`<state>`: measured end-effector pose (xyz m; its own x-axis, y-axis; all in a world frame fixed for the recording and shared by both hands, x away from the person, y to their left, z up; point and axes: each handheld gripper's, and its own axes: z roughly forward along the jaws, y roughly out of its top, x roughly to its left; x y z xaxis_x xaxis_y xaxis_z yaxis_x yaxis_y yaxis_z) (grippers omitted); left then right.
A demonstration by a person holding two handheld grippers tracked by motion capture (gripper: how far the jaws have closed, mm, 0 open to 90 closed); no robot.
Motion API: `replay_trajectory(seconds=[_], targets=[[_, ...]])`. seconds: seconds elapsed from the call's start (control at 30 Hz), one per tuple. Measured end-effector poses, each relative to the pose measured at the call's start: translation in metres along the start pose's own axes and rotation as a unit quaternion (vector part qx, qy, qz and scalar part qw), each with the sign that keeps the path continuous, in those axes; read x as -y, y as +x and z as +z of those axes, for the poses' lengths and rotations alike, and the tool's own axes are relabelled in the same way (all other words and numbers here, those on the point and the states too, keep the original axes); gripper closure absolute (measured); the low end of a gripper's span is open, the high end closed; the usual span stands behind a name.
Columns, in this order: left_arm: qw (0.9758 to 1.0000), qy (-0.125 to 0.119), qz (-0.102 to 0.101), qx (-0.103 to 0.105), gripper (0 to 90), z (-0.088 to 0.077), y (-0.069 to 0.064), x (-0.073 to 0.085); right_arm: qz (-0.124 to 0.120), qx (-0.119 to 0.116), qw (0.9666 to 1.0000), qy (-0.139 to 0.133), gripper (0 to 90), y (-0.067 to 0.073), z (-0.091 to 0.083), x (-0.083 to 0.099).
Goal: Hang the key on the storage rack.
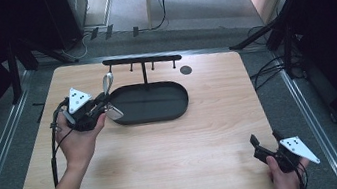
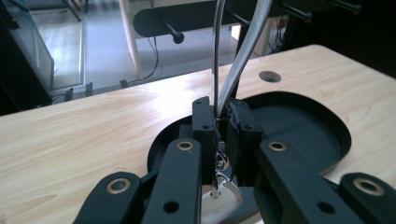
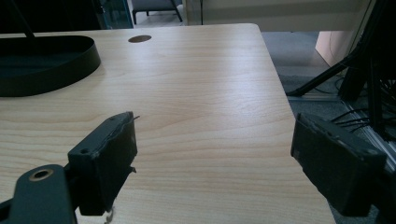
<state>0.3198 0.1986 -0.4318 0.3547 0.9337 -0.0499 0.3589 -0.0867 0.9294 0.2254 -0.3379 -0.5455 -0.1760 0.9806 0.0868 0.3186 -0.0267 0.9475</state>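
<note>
A: Where does everything sit on the worktop (image 1: 174,144)?

B: The black tray (image 1: 150,102) lies left of centre, with the peg rack (image 1: 141,60) standing just behind it. The left gripper (image 1: 99,106) is at the tray's left end, clamped on two metal utensils (image 2: 233,60).

A: Their long axis?

B: Handles rise steeply from the jaws toward the rack's pegs, right above.

A: And the right gripper (image 1: 264,140)?

B: Well apart at the near right corner, jaws spread, nothing between them. The left is nearer by far.
</note>
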Motion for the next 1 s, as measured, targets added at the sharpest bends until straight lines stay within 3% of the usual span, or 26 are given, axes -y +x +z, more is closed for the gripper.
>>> replay_trajectory(seconds=[0.03, 0.13, 0.33, 0.5, 0.77, 0.83, 1.0], targets=[[0.9999, -0.002, -0.016, -0.001, 83.3, 0.004, 0.001, 0.0, 0.0, 0.0, 1.0, 0.0, 14.2, 0.0, 0.0, 0.0], [0.9992, -0.003, -0.039, -0.006, 83.3, 0.013, 0.003, 0.002, 0.0, 0.0, 1.0, 0.0, 14.2, 0.0, 0.0, 0.0], [0.9984, 0.001, -0.053, -0.018, 83.3, 0.031, 0.003, 0.004, 0.0, -0.001, 1.0, -0.001, 14.2, 0.0, 0.0, 0.0], [0.9961, -0.003, -0.083, -0.03, 83.3, 0.043, 0.006, 0.005, 0.002, -0.002, 1.0, -0.002, 14.3, 0.0, -0.001, 0.0], [0.995, 0.002, -0.094, -0.033, 83.3, 0.056, 0.007, -0.001, 0.0, 0.0, 1.0, -0.001, 14.5, 0.0, -0.001, 0.0], [0.994, 0.011, -0.102, -0.037, 83.3, 0.062, 0.008, -0.002, -0.001, 0.0, 1.0, -0.002, 14.5, 0.0, -0.001, 0.0], [0.9935, 0.029, -0.099, -0.048, 83.3, 0.071, 0.009, -0.003, 0.0, 0.0, 1.0, -0.002, 14.5, 0.0, -0.001, 0.0]])
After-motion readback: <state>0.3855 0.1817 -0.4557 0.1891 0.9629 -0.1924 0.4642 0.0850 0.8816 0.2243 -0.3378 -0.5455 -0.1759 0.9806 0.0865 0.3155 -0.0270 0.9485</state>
